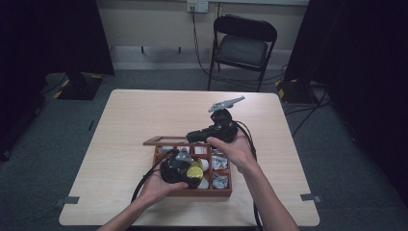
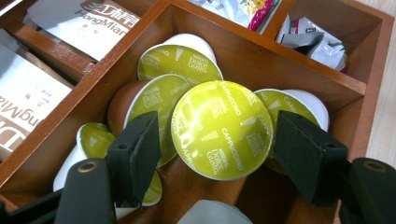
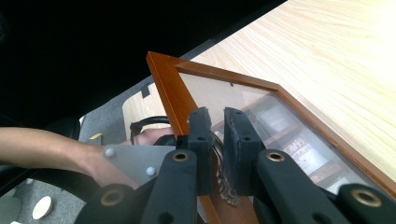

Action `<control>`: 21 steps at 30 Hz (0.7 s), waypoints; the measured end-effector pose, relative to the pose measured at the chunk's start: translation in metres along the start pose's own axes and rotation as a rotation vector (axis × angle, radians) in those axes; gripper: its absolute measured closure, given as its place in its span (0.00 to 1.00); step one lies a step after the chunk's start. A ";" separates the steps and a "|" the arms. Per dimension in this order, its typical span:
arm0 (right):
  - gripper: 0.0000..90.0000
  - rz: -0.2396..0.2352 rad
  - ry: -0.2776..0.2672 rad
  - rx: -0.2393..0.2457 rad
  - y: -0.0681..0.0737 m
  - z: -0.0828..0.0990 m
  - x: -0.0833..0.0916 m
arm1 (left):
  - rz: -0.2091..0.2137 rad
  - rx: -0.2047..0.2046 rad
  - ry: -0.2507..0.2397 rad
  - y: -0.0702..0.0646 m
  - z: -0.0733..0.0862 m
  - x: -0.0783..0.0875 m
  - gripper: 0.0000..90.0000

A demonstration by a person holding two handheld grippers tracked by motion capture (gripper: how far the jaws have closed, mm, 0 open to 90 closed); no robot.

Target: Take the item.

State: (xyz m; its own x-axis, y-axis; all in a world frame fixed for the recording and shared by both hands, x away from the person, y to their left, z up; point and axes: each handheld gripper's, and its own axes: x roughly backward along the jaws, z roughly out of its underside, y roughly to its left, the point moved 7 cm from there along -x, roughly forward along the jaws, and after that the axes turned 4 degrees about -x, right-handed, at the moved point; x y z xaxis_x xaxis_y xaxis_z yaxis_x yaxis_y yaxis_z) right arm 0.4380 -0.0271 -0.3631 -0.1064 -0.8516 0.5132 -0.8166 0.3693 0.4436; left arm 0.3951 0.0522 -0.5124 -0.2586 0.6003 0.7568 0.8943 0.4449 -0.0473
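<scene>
A wooden box (image 1: 192, 192) with several compartments sits on the table near me. In the left gripper view one compartment (image 2: 261, 56) holds several green-topped coffee capsules. The top one (image 2: 219, 130), marked Cappuccino, lies tilted on the pile. My left gripper (image 2: 217, 122) is open, one jaw on each side of this capsule, with a small gap on the left side. My right gripper (image 3: 215, 122) is shut on the small metal handle (image 3: 228, 192) of the box's glass lid (image 3: 169, 91). It holds the lid (image 1: 166, 141) up at the box's far edge.
Other compartments hold sachets (image 2: 88, 21) and small packets (image 2: 313, 42). Bare light wood table (image 1: 144, 110) lies beyond and left of the box. A folding chair (image 1: 244, 45) stands past the far edge. Both forearms come in from the bottom.
</scene>
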 end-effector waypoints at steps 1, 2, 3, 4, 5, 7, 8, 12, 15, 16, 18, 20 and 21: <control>0.91 0.000 0.000 0.000 0.000 0.000 0.000 | 0.001 -0.004 0.010 0.000 0.000 -0.001 0.35; 0.91 0.000 0.000 0.000 0.000 0.000 0.000 | 0.004 -0.015 0.023 -0.001 0.001 -0.001 0.36; 0.91 0.000 0.000 0.000 0.000 0.000 0.000 | 0.004 0.004 0.011 -0.003 -0.001 -0.004 0.36; 0.91 0.000 0.000 0.000 0.000 0.000 0.000 | -0.011 -0.032 0.037 -0.001 0.000 -0.003 0.36; 0.91 0.000 0.000 0.000 0.000 0.000 0.000 | -0.008 -0.034 0.039 -0.002 -0.001 -0.005 0.36; 0.91 0.000 0.000 -0.001 0.000 0.000 0.000 | -0.018 -0.034 0.032 -0.006 -0.003 -0.009 0.39; 0.91 0.000 0.000 -0.001 0.000 0.000 0.000 | -0.021 -0.062 0.053 -0.004 -0.003 -0.008 0.40; 0.91 0.000 0.000 -0.003 0.000 0.000 0.000 | 0.002 -0.074 0.061 -0.002 -0.002 -0.008 0.41; 0.91 -0.001 0.000 -0.005 0.000 0.000 0.000 | 0.000 -0.077 0.064 -0.003 -0.002 -0.008 0.41; 0.91 -0.002 0.000 -0.005 0.000 0.000 0.000 | 0.000 -0.079 0.065 -0.002 -0.002 -0.008 0.41; 0.91 -0.002 0.000 -0.006 0.000 0.000 0.000 | 0.000 -0.089 0.068 -0.002 -0.001 -0.008 0.41; 0.91 -0.001 0.000 -0.006 0.000 0.000 0.000 | 0.001 -0.097 0.068 -0.003 -0.001 -0.008 0.42; 0.91 -0.001 0.000 -0.006 0.000 0.000 0.000 | 0.008 -0.091 0.066 -0.003 -0.001 -0.008 0.42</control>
State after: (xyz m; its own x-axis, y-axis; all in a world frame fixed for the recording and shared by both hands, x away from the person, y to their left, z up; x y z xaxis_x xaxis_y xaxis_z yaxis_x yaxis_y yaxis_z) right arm 0.4378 -0.0270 -0.3632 -0.1051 -0.8520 0.5129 -0.8133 0.3705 0.4487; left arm 0.3952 0.0454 -0.5176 -0.2300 0.5573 0.7979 0.9264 0.3765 0.0041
